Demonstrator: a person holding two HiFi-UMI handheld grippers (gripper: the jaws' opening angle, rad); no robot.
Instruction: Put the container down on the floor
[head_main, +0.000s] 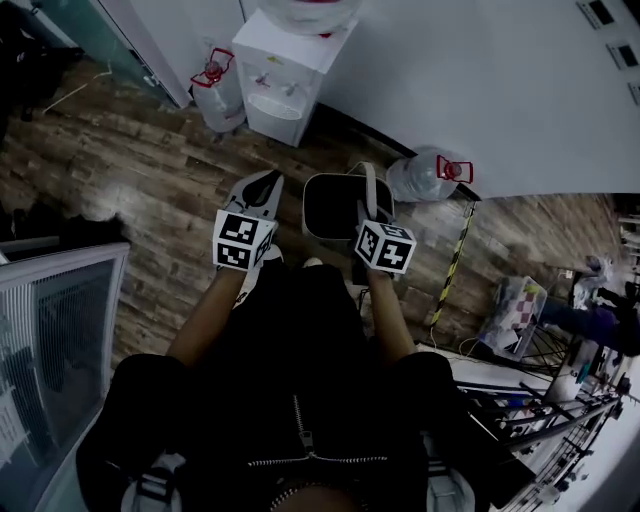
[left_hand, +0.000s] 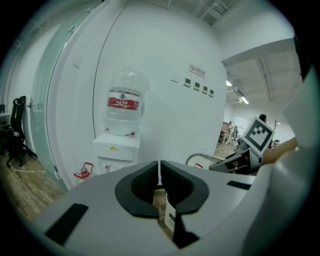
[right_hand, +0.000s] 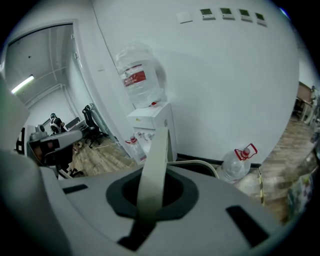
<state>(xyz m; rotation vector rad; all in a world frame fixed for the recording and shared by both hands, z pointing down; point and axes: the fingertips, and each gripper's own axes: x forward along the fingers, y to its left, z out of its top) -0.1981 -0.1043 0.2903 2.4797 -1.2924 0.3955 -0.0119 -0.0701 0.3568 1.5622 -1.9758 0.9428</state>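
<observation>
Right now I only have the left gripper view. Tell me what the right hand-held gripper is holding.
Observer: The right hand-held gripper is shut on the container's pale handle.
Operator: Give me the container's position.
Observer: In the head view the container is in front of the person, over the wooden floor. I cannot tell whether it touches the floor.
Operator: Name what is close to it on the right.
Observer: A water bottle with a red cap sits on the floor by the wall, just right of the container.
</observation>
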